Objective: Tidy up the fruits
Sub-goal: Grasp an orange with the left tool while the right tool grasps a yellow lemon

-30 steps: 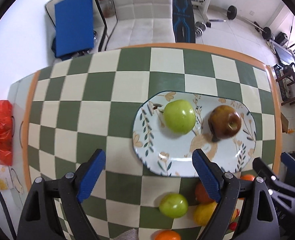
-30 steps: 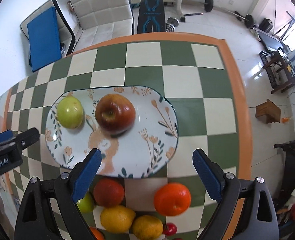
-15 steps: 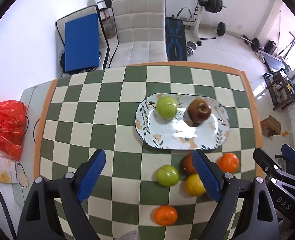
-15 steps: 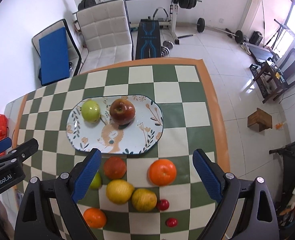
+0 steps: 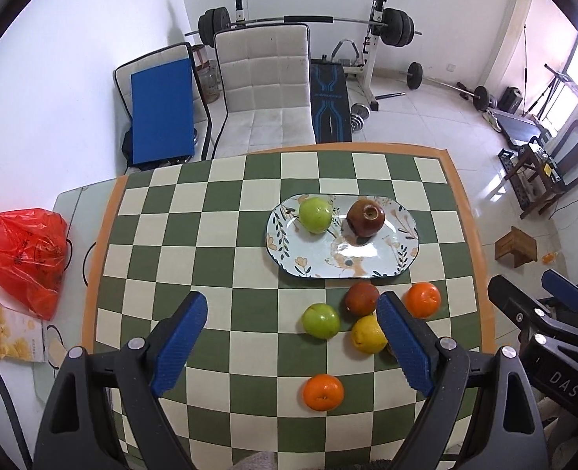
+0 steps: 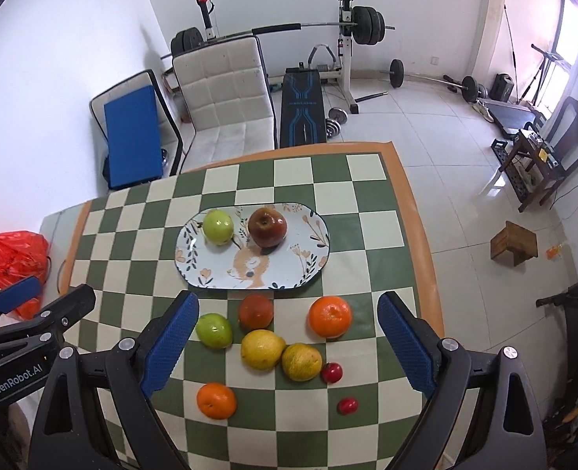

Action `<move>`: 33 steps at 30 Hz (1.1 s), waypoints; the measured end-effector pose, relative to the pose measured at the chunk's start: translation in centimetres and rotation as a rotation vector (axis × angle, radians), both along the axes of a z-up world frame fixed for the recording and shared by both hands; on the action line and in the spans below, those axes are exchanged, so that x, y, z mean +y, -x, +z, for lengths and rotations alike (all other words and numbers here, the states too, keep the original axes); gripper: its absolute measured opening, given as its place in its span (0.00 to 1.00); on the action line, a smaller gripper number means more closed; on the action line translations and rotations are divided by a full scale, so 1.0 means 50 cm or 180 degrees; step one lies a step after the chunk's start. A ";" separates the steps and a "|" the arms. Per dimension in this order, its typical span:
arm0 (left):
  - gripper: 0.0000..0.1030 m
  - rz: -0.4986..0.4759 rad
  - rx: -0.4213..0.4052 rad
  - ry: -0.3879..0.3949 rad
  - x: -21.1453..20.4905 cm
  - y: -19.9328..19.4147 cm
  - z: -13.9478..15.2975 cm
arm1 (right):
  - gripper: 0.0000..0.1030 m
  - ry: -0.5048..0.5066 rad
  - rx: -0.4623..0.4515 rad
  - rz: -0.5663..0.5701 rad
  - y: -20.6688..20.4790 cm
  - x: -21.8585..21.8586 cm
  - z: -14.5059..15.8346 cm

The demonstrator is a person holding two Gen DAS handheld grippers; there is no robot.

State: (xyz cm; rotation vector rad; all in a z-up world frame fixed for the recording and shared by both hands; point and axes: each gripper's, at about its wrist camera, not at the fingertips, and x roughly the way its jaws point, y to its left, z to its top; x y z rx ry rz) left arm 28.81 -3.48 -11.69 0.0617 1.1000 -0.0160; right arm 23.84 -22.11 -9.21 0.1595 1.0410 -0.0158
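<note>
Between picks, prob. Both grippers, left point(image 5: 289, 333) & right point(image 6: 285, 333), spread wide, holding nothing, high over table. Plate point(image 6: 312, 258) mid-table, long axis running left-right, carrying green apple point(image 6: 218, 227) + red apple point(image 6: 267, 227), stem dimple up. Next: drop to loose orange point(image 6: 330, 316) just below plate, close, lift onto plate.

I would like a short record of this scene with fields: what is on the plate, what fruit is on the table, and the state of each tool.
plate: green apple and red apple, side by side
table: green apple, dark red fruit, two oranges, two yellow fruits, two small red fruits
left tool: open, holds nothing, above the table
right tool: open, holds nothing, above the loose fruit
</note>
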 end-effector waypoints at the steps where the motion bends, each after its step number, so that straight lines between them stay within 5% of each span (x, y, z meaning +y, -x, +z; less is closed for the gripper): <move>1: 0.86 0.0002 -0.0007 0.0022 0.001 0.004 0.003 | 0.92 -0.0052 0.0003 -0.0003 0.006 -0.002 0.003; 5: 0.86 0.0022 0.0063 0.0015 0.000 -0.001 -0.014 | 0.92 -0.0152 0.0059 -0.0034 0.009 -0.009 -0.008; 7: 0.96 0.0047 0.0179 0.0012 0.003 -0.008 -0.042 | 0.92 -0.0184 0.0150 -0.0049 0.002 -0.015 -0.031; 11: 1.00 0.0094 0.0624 -0.0078 0.004 -0.022 -0.157 | 0.92 -0.0369 0.0519 -0.0009 -0.020 -0.033 -0.146; 16: 1.00 0.0200 0.1535 0.0037 0.007 0.004 -0.354 | 0.91 -0.0483 0.1092 0.0116 -0.060 -0.027 -0.317; 22: 0.91 0.0143 0.2167 0.0145 -0.037 0.061 -0.520 | 0.90 -0.0479 0.1401 0.0255 -0.081 -0.011 -0.417; 26: 0.59 0.0079 0.2205 0.0225 -0.057 0.070 -0.564 | 0.90 -0.0389 0.1491 0.0408 -0.099 0.012 -0.441; 29: 0.58 0.0194 0.2140 0.0330 -0.040 0.076 -0.560 | 0.90 -0.0379 0.1536 0.0542 -0.119 0.035 -0.451; 33: 0.58 0.0311 0.1950 0.0162 0.011 0.082 -0.544 | 0.90 -0.0158 0.1647 0.0773 -0.142 0.079 -0.470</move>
